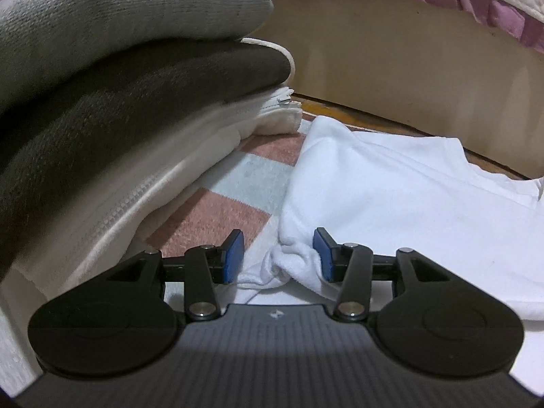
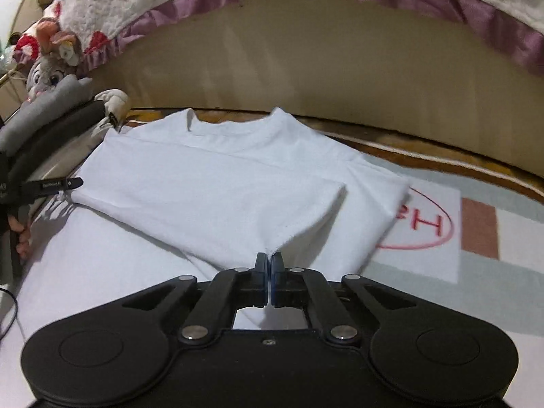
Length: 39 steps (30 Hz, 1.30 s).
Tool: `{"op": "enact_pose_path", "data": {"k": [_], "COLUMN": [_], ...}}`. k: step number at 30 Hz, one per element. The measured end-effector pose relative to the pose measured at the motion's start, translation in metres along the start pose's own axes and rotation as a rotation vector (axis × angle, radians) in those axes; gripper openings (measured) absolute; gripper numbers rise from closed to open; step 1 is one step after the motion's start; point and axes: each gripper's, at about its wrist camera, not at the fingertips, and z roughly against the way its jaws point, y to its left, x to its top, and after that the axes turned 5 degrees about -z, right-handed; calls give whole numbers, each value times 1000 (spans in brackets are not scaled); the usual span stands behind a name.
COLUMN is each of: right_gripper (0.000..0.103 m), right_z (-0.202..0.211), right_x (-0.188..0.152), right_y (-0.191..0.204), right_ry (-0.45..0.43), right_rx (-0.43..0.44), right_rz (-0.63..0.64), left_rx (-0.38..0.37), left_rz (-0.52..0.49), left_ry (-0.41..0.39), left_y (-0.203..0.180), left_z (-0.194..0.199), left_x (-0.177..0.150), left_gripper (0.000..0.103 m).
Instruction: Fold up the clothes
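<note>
A white T-shirt (image 2: 217, 183) lies partly folded on a checked mat, collar toward the bed. My right gripper (image 2: 270, 261) is shut, with the near corner of the shirt's folded flap pinched between its pads. In the left wrist view the same white T-shirt (image 1: 391, 197) spreads to the right. My left gripper (image 1: 278, 258) stands open around a bunched corner of it; the cloth touches the right blue pad (image 1: 323, 255) and stays apart from the left one. From the right wrist view the left gripper (image 2: 68, 182) shows at the shirt's left edge.
A stack of folded clothes (image 1: 119, 85), grey over dark grey over white, rises close on the left. The pink and pale checked mat (image 1: 217, 210) lies underneath. A beige bed base (image 2: 306, 68) with a purple frill runs along the back. A plush toy (image 2: 47, 71) sits far left.
</note>
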Motion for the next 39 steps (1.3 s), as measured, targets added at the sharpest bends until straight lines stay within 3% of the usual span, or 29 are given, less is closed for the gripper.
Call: {"op": "enact_pose_path", "data": {"k": [2, 4, 7, 10, 12, 13, 15, 16, 17, 20, 23, 26, 28, 32, 34, 37, 39], "right_gripper": [1, 1, 1, 3, 3, 2, 4, 16, 17, 17, 21, 33, 34, 36, 39, 43, 44], "right_z": [-1, -9, -9, -10, -8, -7, -3, 0, 3, 14, 29, 46, 56, 75, 87, 107, 117], "right_x": [0, -5, -6, -7, -7, -5, 1, 4, 6, 7, 8, 5, 1, -17, -29, -57, -83], "right_y": [-8, -11, -10, -15, -26, -29, -28, -27, -26, -30, -26, -9, 5, 43, 67, 97, 112], "right_ry": [39, 87, 93, 93, 94, 100, 80, 63, 46, 21, -14, -47, -60, -22, -3, 34, 91], "right_rx": [31, 4, 0, 21, 46, 36, -73, -130, -175, -149, -121, -46, 8, 92, 114, 158, 225], "right_rz": [-42, -40, -40, -28, -91, -111, -108, -106, -109, -148, -176, -184, -179, -144, -93, -28, -39], "left_rx": [7, 19, 31, 26, 14, 7, -12, -18, -22, 19, 41, -56, -126, -186, -183, -123, -137], "left_rz": [-6, -18, -59, -251, -329, -321, -310, -314, -322, -412, -594, -731, -702, -515, -499, -521, -429], "left_ry": [-3, -1, 36, 108, 159, 180, 253, 311, 368, 509, 564, 501, 444, 409, 310, 221, 241], "left_y": [-1, -3, -7, -18, -20, -17, -11, -10, -9, -16, -33, -35, -27, -6, 2, 15, 37], "left_z": [2, 2, -1, -5, -8, -8, -7, -5, -1, 35, 108, 187, 223, 227, 227, 233, 234], "left_x": [-2, -2, 7, 23, 31, 33, 39, 44, 49, 57, 45, 29, 13, -25, -49, -81, -94], "left_gripper": [45, 46, 46, 48, 54, 56, 57, 57, 57, 57, 57, 64, 65, 65, 65, 65, 65]}}
